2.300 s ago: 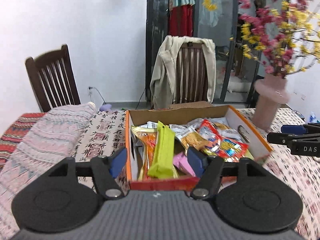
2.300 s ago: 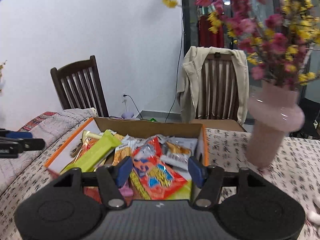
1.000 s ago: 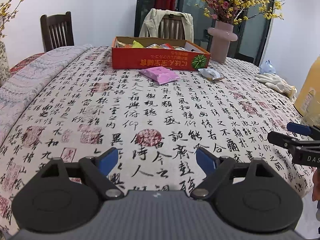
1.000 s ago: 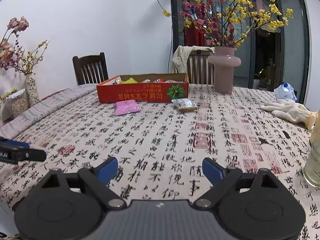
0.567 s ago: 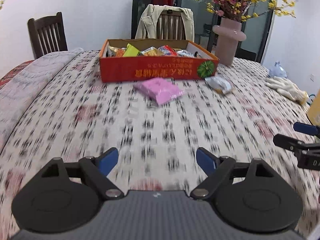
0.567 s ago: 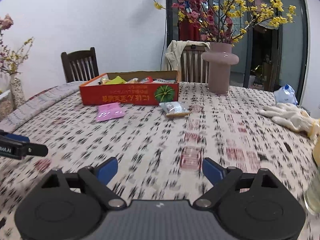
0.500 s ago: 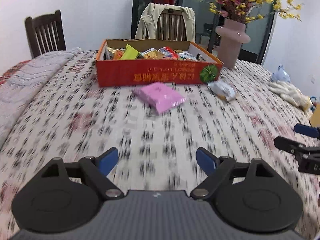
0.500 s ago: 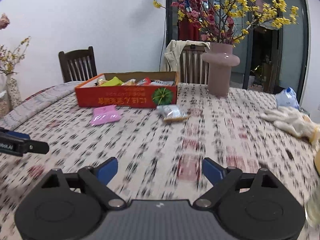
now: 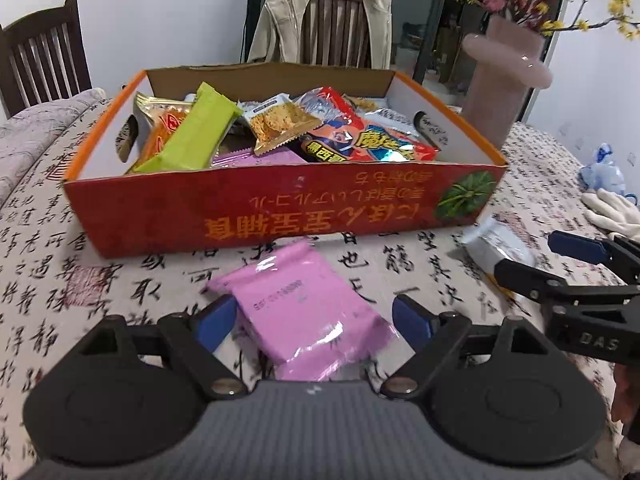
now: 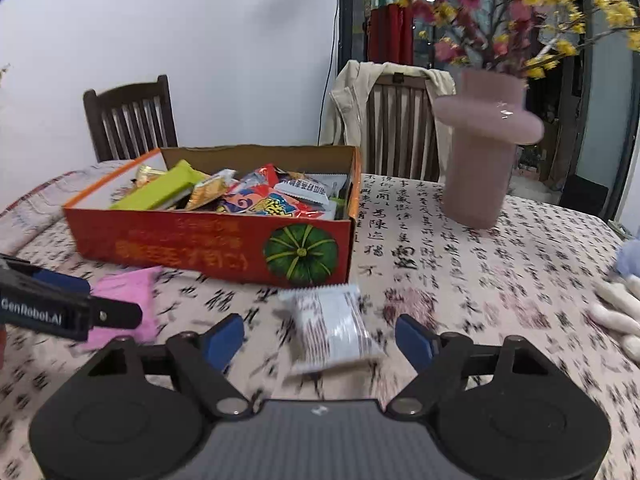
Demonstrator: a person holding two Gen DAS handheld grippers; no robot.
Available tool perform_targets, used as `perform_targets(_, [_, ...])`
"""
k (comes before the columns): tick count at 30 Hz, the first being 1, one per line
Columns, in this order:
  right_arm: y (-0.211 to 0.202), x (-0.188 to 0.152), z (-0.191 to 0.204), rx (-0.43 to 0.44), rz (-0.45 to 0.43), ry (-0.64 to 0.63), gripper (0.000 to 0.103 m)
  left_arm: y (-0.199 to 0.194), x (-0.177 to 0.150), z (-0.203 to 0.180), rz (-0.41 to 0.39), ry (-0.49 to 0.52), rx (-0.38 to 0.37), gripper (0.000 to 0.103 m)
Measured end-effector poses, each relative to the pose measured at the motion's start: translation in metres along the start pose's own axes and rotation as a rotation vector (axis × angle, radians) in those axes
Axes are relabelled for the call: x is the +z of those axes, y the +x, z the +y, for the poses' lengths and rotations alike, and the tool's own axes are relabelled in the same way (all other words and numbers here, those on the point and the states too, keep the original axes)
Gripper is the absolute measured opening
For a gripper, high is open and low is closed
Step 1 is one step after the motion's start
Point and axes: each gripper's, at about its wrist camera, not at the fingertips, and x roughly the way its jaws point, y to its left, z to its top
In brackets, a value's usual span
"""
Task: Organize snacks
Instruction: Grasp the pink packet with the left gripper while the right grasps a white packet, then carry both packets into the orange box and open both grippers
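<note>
Two loose snacks are lying on the patterned tablecloth [image 9: 60, 248] in front of the red snack box [image 9: 280, 208], and both are being framed for pickup. The pink packet [image 9: 304, 312] is lying flat just before the box's front wall, and the left gripper [image 9: 314, 320] is being held over it with its jaws standing wide, the packet between the blue pads but apparently untouched. The white packet [image 10: 332, 328] is lying near the box's corner with the green pumpkin print; the right gripper [image 10: 320, 338] is being brought around it, its jaws having just been closing, though a gap is showing on both sides, so it is judged not yet gripped; the blur is leaving the contact slightly uncertain. The box is already being filled with assorted packets, which is presumably why these two strays are being targeted together. A pink vase [image 10: 484, 148] with blossoms is standing beyond the box, well clear of either reach.
</note>
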Motion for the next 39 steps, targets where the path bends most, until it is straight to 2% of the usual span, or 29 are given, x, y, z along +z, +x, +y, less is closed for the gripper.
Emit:
perform_targets(5, [0.031, 0.0, -0.002, -0.004, 0.024, -0.006, 0.07, 0.014, 0.002, 0.0, -0.026, 0.006, 0.002, 0.082])
perform_targets(6, [0.035, 0.0, -0.002, -0.004, 0.026, 0.0, 0.068, 0.016, 0.002, -0.001, -0.039, 0.021, 0.01, 0.075])
perform_targets(7, [0.037, -0.001, -0.002, -0.003, 0.028, 0.002, 0.065, 0.017, 0.001, -0.003, -0.052, 0.039, 0.025, 0.062])
perform_targets(9, [0.039, -0.002, -0.002, -0.004, 0.028, -0.006, 0.047, 0.016, 0.001, -0.006, -0.059, 0.061, 0.03, 0.062])
perform_targets(11, [0.038, -0.003, -0.003, -0.007, 0.026, -0.002, 0.041, 0.012, -0.001, -0.007, -0.049, 0.065, 0.022, 0.062])
perform_targets(16, [0.026, -0.005, 0.0, 0.003, 0.019, -0.008, 0.038, -0.011, -0.009, -0.009, -0.048, 0.068, 0.012, 0.062])
perform_targets(23, [-0.024, -0.021, 0.011, 0.024, -0.014, 0.013, 0.038, -0.066, -0.035, -0.011, -0.087, 0.03, -0.018, 0.062])
perform_targets(30, [-0.096, -0.054, 0.032, 0.052, -0.049, 0.035, 0.038, -0.123, -0.084, -0.012, -0.114, 0.02, -0.022, 0.062])
perform_targets(39, [-0.171, -0.112, 0.07, 0.105, -0.04, 0.036, 0.038, -0.181, -0.148, 0.003, -0.125, -0.033, -0.01, 0.062])
